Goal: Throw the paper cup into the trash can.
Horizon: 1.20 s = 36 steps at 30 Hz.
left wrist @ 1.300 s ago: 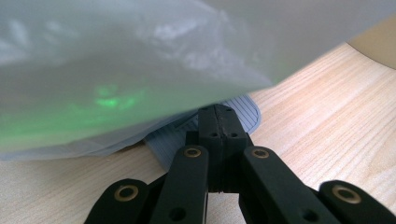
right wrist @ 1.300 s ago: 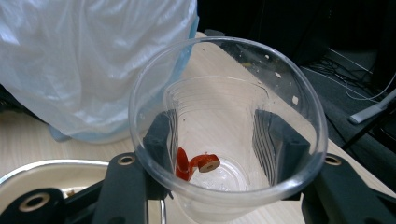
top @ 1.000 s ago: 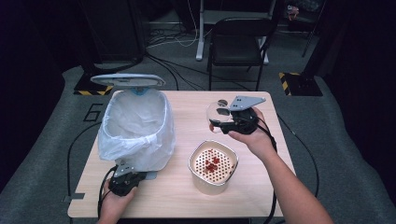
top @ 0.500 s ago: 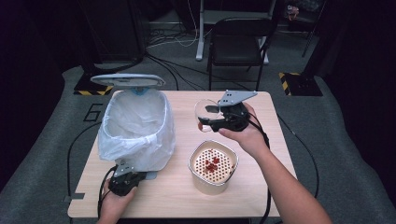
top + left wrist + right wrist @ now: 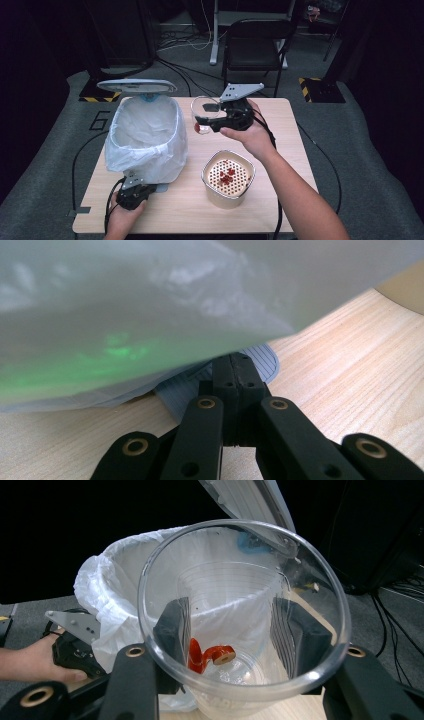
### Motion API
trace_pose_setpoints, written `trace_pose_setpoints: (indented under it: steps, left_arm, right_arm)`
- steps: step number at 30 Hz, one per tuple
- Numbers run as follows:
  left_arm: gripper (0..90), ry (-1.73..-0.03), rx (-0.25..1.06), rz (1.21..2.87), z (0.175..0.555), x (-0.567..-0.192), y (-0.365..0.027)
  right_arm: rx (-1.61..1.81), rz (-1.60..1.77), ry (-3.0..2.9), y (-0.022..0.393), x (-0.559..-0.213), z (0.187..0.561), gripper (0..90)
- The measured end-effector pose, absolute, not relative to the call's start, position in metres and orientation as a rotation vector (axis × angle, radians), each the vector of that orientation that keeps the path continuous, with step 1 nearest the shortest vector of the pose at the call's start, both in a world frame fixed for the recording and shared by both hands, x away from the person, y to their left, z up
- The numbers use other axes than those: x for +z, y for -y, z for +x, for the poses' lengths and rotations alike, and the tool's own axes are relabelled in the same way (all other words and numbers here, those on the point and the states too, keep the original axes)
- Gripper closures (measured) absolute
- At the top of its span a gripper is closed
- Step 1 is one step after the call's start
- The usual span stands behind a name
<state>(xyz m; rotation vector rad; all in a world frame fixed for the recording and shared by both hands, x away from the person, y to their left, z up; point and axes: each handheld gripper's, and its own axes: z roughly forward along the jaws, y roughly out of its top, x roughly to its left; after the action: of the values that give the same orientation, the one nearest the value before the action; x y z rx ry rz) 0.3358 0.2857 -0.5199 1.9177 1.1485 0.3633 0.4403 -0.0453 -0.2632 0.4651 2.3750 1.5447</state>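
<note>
- A clear plastic cup [image 5: 202,116] hangs above the table, just beside the bin's open rim, gripped at its sides, mouth tipped a little.
- Red pepper pieces [image 5: 210,656] lie at its bottom.
- The bin's grey pedal [image 5: 260,364], ribbed, sits low on the wooden table, pinched.

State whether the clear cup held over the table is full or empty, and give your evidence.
Nearly empty. The cup holds a few red pieces at its bottom, with clear wall showing above them. The right gripper clamps its sides.
</note>
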Motion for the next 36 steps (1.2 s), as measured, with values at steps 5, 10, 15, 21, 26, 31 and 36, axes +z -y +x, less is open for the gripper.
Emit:
trace_pose_setpoints:
  steps: [5, 10, 15, 21, 26, 31, 36]
  left_arm:
    - [90.0, -1.145, 0.365, 1.925, 0.336, -0.520, -0.286]
    - [90.0, -1.156, 0.368, 1.914, 0.336, -0.520, -0.285]
    - [90.0, -1.154, 0.369, 1.916, 0.336, -0.520, -0.286]
    - [90.0, -1.153, 0.369, 1.916, 0.336, -0.520, -0.286]
    - [90.0, -1.144, 0.378, 1.944, 0.336, -0.520, -0.287]
    - [90.0, -1.151, 0.381, 1.952, 0.336, -0.519, -0.287]
    - [90.0, -1.166, 0.375, 1.915, 0.335, -0.520, -0.285]
  right_arm:
    - [1.564, 0.463, -2.384, 0.035, -0.260, 0.444, 50.3]
    - [1.596, 0.460, -2.394, 0.023, -0.256, 0.447, 50.3]
    - [1.607, 0.424, -2.426, 0.008, -0.253, 0.447, 50.1]
    - [1.617, 0.389, -2.444, -0.010, -0.252, 0.449, 50.0]
    - [1.631, 0.361, -2.459, -0.028, -0.253, 0.450, 49.8]
    - [1.651, 0.348, -2.469, -0.045, -0.256, 0.451, 49.7]
    - [1.661, 0.341, -2.474, -0.057, -0.259, 0.453, 49.5]
